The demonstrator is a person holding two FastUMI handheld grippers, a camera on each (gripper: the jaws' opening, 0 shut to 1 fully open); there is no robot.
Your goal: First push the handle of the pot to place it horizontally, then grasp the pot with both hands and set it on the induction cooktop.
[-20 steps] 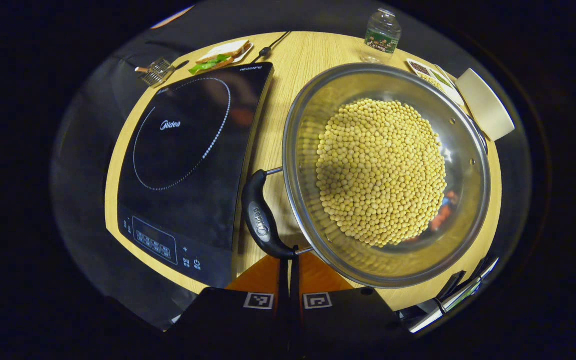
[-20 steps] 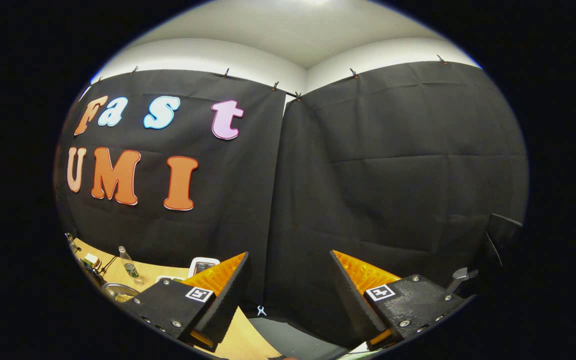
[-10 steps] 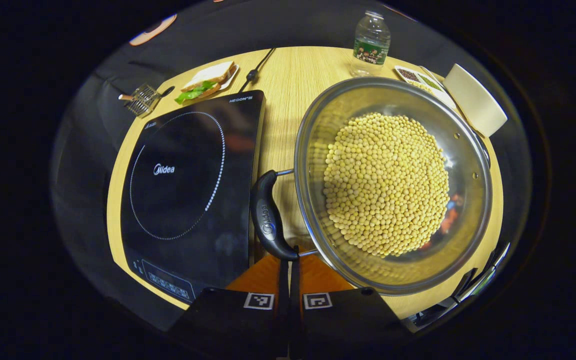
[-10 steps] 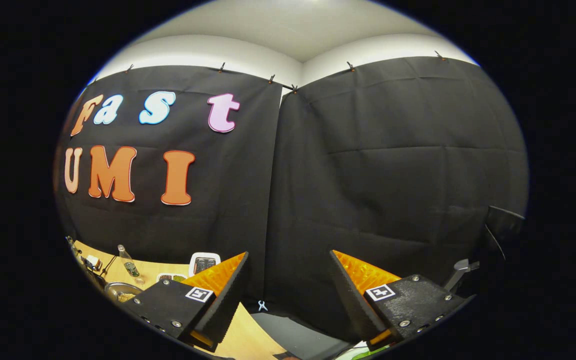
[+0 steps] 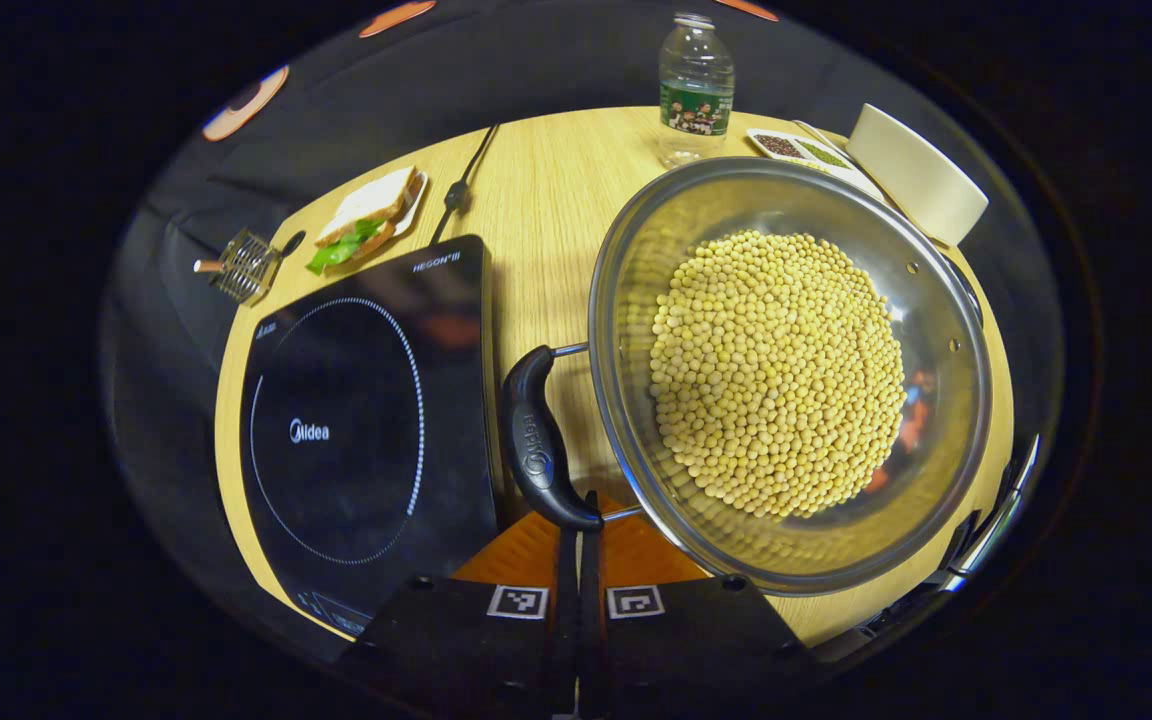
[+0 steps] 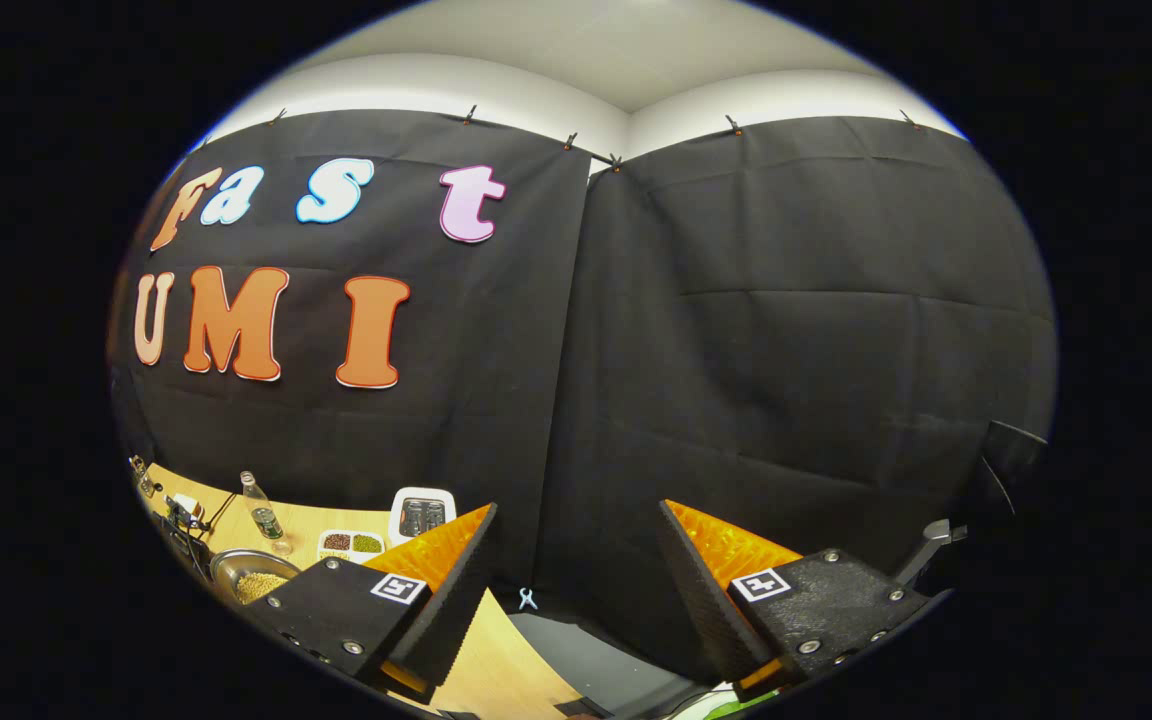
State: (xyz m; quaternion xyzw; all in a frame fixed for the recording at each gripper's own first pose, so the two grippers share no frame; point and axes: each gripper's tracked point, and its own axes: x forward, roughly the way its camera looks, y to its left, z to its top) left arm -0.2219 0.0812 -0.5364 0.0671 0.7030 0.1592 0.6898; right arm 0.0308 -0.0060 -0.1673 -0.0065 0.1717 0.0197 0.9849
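In the left gripper view, a small wire rack sits at the far left edge of the table. Right of it lies a sandwich on a plate. Nearer stands the black cooktop, its ring marking bare, with a cord running off toward the far side.

Right of the cooktop, on the wood, stands the pot, wide, steel, filled with pale yellow beans. Its black handle sticks out on the left side, between pot and cooktop, lying along the cooktop's right edge. The left gripper has its fingers pressed together with nothing between them, and the tips meet the near end of the handle.

Beyond the pot stand a water bottle, a small tray of dark and green grains, and a white box at the far right.

In the right gripper view, the right gripper hangs off the table's right side with its fingers spread wide and nothing in them, facing the booth wall. Far to its lower left the pot shows small on the table, with the bottle, the tray and the box behind it. A small clip sits at the foot of the wall.
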